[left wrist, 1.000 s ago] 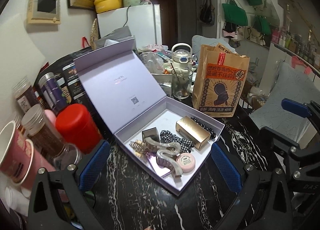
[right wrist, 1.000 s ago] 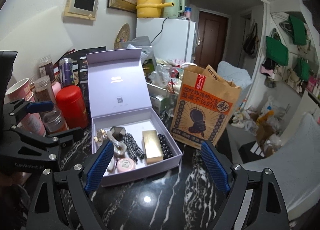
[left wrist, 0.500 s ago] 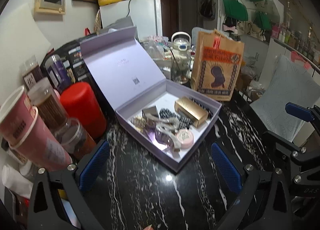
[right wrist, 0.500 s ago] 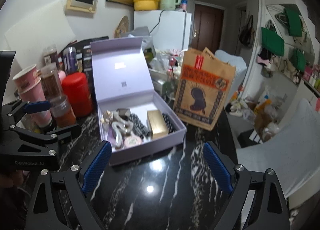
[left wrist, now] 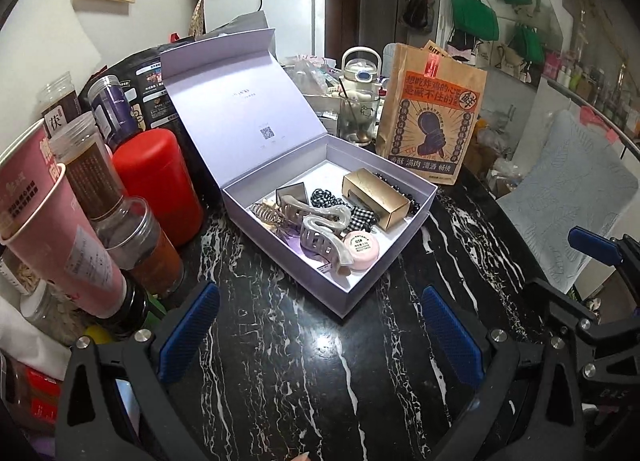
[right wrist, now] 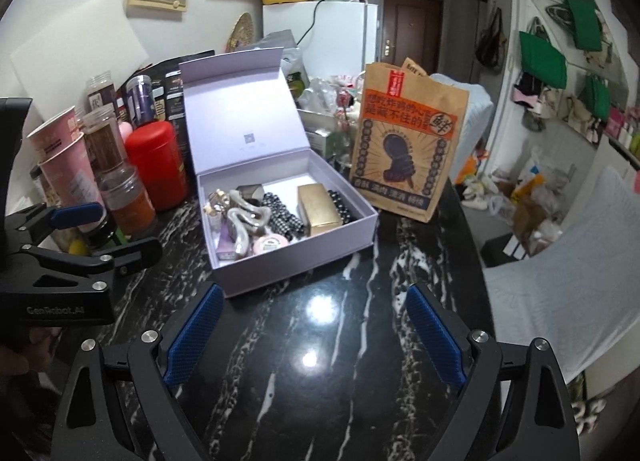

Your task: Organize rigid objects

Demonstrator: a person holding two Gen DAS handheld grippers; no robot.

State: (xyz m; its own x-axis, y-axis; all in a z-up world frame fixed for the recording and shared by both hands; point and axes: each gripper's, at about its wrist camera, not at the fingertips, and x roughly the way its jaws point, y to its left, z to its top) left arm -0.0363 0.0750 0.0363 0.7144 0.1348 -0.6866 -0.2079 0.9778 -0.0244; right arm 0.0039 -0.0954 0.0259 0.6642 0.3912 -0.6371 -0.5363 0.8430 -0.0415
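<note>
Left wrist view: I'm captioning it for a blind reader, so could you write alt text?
An open lilac box sits on a black marble table, holding hair clips, a gold case, a pink tin and beads. The left gripper is open and empty in front; jars and a red canister stand left.

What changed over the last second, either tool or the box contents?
Both tools dropped lower and pulled back a little from the lavender box; more dark table now shows ahead of each. Left tool and right tool remain open and empty. Gold box, hair clip and pink tin unmoved.
</note>
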